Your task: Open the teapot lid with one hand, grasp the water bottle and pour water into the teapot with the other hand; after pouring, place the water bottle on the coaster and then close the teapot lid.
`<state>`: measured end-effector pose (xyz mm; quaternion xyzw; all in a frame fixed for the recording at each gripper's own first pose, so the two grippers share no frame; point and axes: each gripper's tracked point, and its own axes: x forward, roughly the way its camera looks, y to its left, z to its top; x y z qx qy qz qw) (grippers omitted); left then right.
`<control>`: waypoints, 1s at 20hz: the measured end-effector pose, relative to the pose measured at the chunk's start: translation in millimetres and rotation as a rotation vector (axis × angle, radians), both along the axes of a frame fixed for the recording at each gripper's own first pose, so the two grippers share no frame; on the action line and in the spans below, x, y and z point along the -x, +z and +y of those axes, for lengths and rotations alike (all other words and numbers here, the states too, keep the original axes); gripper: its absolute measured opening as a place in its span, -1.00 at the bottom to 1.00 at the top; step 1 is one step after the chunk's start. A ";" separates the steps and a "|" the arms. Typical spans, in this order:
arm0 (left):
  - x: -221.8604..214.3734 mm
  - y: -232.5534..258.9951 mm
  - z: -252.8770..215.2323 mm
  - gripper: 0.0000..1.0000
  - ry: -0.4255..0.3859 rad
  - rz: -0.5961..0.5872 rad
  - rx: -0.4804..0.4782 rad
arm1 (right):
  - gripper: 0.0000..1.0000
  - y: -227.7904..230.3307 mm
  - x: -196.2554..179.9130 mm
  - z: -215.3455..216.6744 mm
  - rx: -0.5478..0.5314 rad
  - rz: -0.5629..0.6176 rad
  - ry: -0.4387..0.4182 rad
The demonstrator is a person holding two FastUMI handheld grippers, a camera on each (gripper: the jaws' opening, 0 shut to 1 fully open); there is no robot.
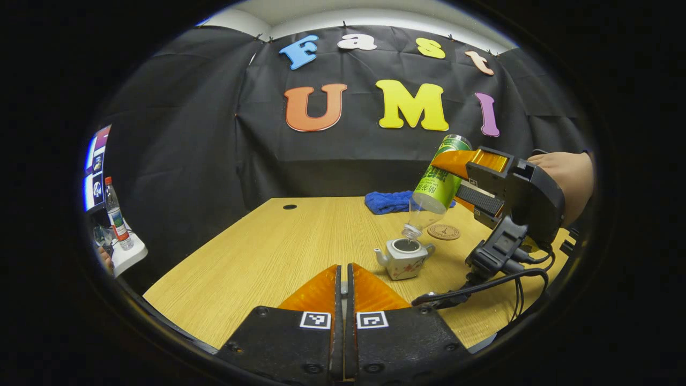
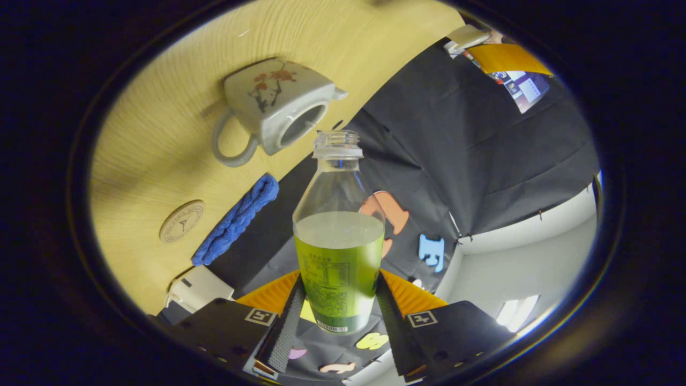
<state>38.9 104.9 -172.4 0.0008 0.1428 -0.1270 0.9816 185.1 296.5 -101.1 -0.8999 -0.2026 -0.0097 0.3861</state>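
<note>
while the water bottle (image 1: 440, 177) hung tipped over the teapot (image 1: 404, 259), neck down and mouth just above the open top, the job stood at the pouring step. the right gripper (image 2: 338, 308) had both fingers pressed on the labelled body of the bottle, one on each side, and a hand (image 1: 565, 179) behind it bore the tilt. in the right gripper view some water sat in the bottle's body, and i could not tell whether any was running out of the mouth.

the teapot rested on the wooden table (image 1: 268, 252) with no lid on it, its spout pointing away from the bottle side. where the lid was i could not tell. the left gripper (image 1: 344, 292) waited on the near side of the teapot, well apart from it, with its jaws almost together; whether anything thin sat between them i could not make out.

the coaster (image 1: 444, 231) lay just beyond the teapot, bare, and a blue cloth (image 1: 388, 201) lay farther back than that.

to my eye the next move called for righting the bottle without dripping, then carrying it the short way past the teapot and standing it upright on the coaster before letting go. the lid would come last.
</note>
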 end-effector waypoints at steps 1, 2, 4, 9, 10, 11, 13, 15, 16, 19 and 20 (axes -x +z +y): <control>0.8 -0.1 -0.3 -0.93 -0.001 -0.001 0.000 | 0.46 0.7 0.5 -0.1 -0.006 -0.006 0.003; 1.2 0.7 -2.0 -0.92 -0.003 -0.002 -0.001 | 0.46 -0.1 0.0 -2.3 -0.009 -0.011 0.004; 3.1 1.9 -3.2 -0.92 -0.006 -0.005 -0.001 | 0.51 -1.9 -0.6 -7.8 -0.025 -0.017 0.000; 0.6 4.5 -9.9 -0.93 -0.006 -0.019 0.004 | 0.46 -6.4 -4.6 -35.0 -0.315 0.022 -0.005; -0.2 5.0 -12.7 -0.93 -0.006 -0.018 0.008 | 0.52 -8.7 -6.4 -42.8 -0.405 0.046 -0.014; 0.1 4.2 -16.5 -0.92 -0.011 -0.015 0.015 | 0.39 -8.6 -7.1 -49.2 -0.483 0.058 -0.020; -0.7 3.9 -26.0 -0.92 -0.021 -0.006 0.030 | 0.52 -8.6 -9.3 -60.3 -0.605 0.076 -0.026; -1.3 5.1 -32.2 -0.92 -0.028 -0.007 0.027 | 0.46 -6.5 -8.7 -67.6 -0.742 0.106 -0.015; -2.4 6.1 -33.7 -0.92 -0.027 -0.011 0.020 | 0.52 -6.8 -9.8 -71.8 -0.823 0.140 -0.014; -3.0 8.7 -37.2 -0.92 -0.027 -0.015 0.017 | 0.55 -14.8 -13.1 -80.5 -1.152 0.324 -0.044; -3.5 9.2 -38.2 -0.92 -0.025 -0.017 0.020 | 0.55 -20.0 -13.3 -84.5 -1.268 0.398 -0.067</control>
